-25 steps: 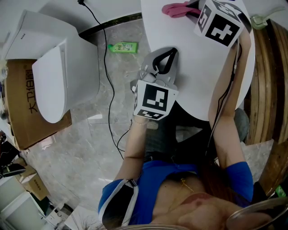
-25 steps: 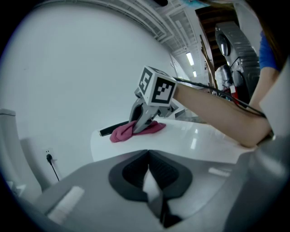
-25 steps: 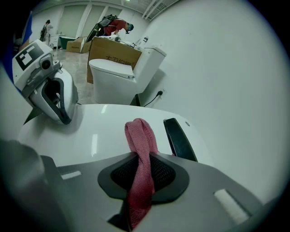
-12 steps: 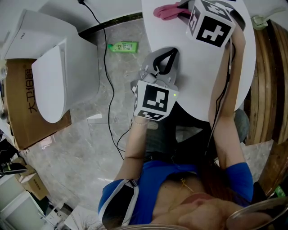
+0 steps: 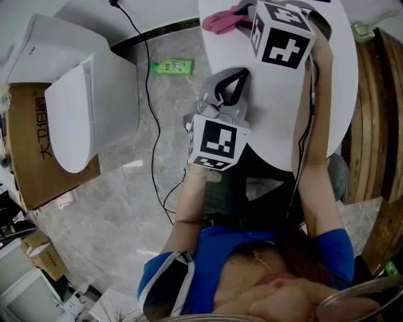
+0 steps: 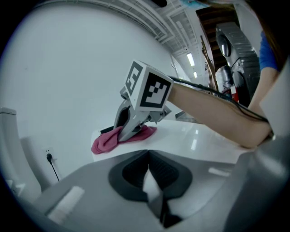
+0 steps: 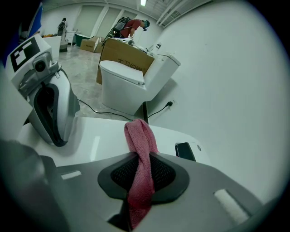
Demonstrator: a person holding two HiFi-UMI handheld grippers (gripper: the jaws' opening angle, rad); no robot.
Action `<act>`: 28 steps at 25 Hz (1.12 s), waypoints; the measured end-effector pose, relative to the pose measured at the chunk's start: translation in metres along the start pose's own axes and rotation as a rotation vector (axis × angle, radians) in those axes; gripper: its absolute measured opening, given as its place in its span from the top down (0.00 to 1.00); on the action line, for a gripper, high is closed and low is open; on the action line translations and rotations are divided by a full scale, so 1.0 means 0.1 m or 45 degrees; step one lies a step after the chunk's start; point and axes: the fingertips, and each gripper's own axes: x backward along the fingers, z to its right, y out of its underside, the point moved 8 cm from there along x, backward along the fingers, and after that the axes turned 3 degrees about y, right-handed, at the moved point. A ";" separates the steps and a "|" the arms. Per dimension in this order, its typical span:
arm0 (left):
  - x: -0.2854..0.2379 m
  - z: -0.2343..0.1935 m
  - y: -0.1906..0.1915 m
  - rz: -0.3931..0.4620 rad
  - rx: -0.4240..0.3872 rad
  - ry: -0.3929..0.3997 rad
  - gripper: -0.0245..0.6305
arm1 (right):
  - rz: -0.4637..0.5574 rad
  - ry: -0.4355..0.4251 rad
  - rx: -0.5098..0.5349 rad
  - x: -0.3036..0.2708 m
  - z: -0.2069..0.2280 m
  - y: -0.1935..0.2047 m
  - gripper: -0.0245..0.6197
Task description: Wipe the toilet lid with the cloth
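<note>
The white toilet (image 5: pixel 82 107) stands at the left on the floor with its lid (image 5: pixel 66 119) down; it also shows far off as the toilet (image 7: pixel 131 86) in the right gripper view. My right gripper (image 5: pixel 244 15) is at the far edge of the round white table (image 5: pixel 277 107), shut on the pink cloth (image 5: pixel 219 20). The cloth (image 7: pixel 140 149) runs twisted between its jaws and stands up above them. My left gripper (image 5: pixel 238 74) rests on the table's left edge, shut with nothing in it. From the left gripper view the cloth (image 6: pixel 106 141) hangs under the right gripper.
A green bottle (image 5: pixel 171 65) lies on the marble floor beside a black cable (image 5: pixel 151 113). A cardboard box (image 5: pixel 34 157) sits behind the toilet. Wooden furniture (image 5: pixel 378 126) borders the table's right. A small black device (image 7: pixel 185 151) lies on the table.
My right gripper has slid left along the table's far edge, carrying the pink cloth with it. The left gripper has stayed put.
</note>
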 end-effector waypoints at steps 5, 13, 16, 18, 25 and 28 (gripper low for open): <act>0.00 0.00 0.00 0.000 -0.002 -0.001 0.96 | 0.014 0.003 0.054 -0.03 -0.02 -0.11 0.86; -0.01 0.00 0.00 -0.005 -0.010 -0.007 0.96 | 0.036 0.000 0.085 -0.06 -0.05 -0.18 0.86; 0.00 0.00 -0.01 -0.003 -0.006 -0.004 0.96 | 0.052 -0.008 0.103 -0.06 -0.07 -0.23 0.86; 0.00 0.00 -0.01 -0.002 -0.002 -0.003 0.96 | 0.053 -0.013 0.109 -0.07 -0.09 -0.26 0.86; -0.01 0.00 0.00 0.006 -0.010 -0.010 0.96 | 0.054 -0.010 0.111 -0.08 -0.10 -0.26 0.86; -0.01 0.00 0.00 0.005 -0.011 -0.009 0.96 | 0.041 -0.007 0.117 -0.08 -0.11 -0.27 0.86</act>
